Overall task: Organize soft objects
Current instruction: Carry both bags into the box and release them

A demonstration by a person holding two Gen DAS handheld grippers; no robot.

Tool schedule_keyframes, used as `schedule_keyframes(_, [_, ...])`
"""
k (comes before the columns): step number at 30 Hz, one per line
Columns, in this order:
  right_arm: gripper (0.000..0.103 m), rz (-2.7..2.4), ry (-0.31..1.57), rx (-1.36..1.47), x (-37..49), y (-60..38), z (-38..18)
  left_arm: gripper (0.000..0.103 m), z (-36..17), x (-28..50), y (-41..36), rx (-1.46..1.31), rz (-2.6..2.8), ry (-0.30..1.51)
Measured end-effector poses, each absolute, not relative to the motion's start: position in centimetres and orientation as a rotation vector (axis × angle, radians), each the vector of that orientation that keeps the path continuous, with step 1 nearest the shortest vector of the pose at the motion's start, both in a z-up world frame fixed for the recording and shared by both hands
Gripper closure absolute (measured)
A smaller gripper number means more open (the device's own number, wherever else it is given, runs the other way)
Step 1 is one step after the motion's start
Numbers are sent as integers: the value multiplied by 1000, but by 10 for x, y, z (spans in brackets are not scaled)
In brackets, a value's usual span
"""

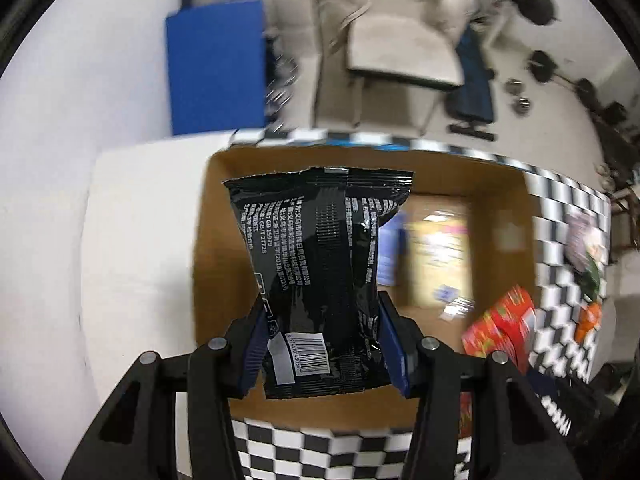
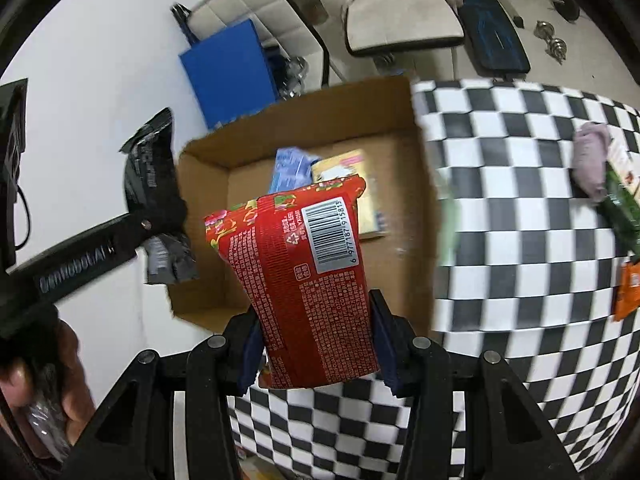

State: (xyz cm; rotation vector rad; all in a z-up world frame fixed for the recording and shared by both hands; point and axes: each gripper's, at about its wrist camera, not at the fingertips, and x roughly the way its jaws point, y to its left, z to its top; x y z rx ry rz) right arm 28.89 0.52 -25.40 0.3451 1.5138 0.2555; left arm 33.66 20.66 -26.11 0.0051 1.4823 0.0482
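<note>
The black packet (image 1: pixel 316 280) hangs between the jaws of the left gripper (image 1: pixel 326 344), which are closed on its lower part, near the white barcode label. Its back side w/ small white print faces the camera, and it is above the open cardboard box (image 1: pixel 500 184), over the box's left half. In the right wrist view the same black packet (image 2: pixel 154 184) is seen from the side, at the left edge of the box, w/ the left gripper (image 2: pixel 160 224) reaching in from the left and a hand (image 2: pixel 36 380) holding that tool at the bottom left corner.

The red packet (image 2: pixel 308 280) is gripped by the jaws of the right gripper (image 2: pixel 316 356), closed on its lower part. Its back w/ a barcode faces the camera. It is in the air in front of the cardboard box (image 2: pixel 404 120), about over the box's near edge. In the left wrist view the red packet (image 1: pixel 500 332) shows at the right side, near the box's right wall.

Inside the box lie a light blue packet (image 2: pixel 290 168) and a yellow packet (image 2: pixel 360 184), side by side on the bottom.

The box stands on a table w/ a checkered cloth (image 2: pixel 520 200). On the cloth, well apart to the right, are a purple soft item (image 2: pixel 592 160), a green packet (image 2: pixel 620 208) and an orange packet (image 2: pixel 628 288); details are blurred.
</note>
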Motion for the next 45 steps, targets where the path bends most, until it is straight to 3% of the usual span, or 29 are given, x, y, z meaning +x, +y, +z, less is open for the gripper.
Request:
schedule_keyframes(8, [53, 157, 1627, 284, 303, 70, -334, 55, -344, 378, 244, -19, 57, 1591])
schedule_keyframes(15, [52, 122, 1683, 253, 298, 92, -365, 51, -368, 400, 245, 19, 57, 1628])
schedule_keyframes(19, [49, 137, 1730, 235, 294, 106, -376, 48, -363, 404, 243, -3, 46, 1641])
schedule_keyframes(21, [22, 139, 1722, 222, 293, 110, -375, 30, -362, 407, 247, -27, 45, 1637])
schedule_keyframes(23, [11, 145, 1691, 213, 292, 114, -367, 20, -352, 406, 249, -55, 40, 1618])
schedule_keyframes(26, [10, 142, 1660, 205, 288, 116, -355, 9, -336, 398, 251, -81, 33, 1588])
schedule_keyframes(28, [4, 126, 1635, 185, 285, 117, -345, 4, -324, 390, 251, -87, 30, 1558])
schedule_keyframes(30, [0, 109, 1606, 154, 285, 112, -338, 3, -313, 379, 251, -87, 30, 1531])
schedule_keyframes(45, [0, 67, 1456, 46, 251, 41, -265, 2, -235, 242, 237, -36, 84, 1302])
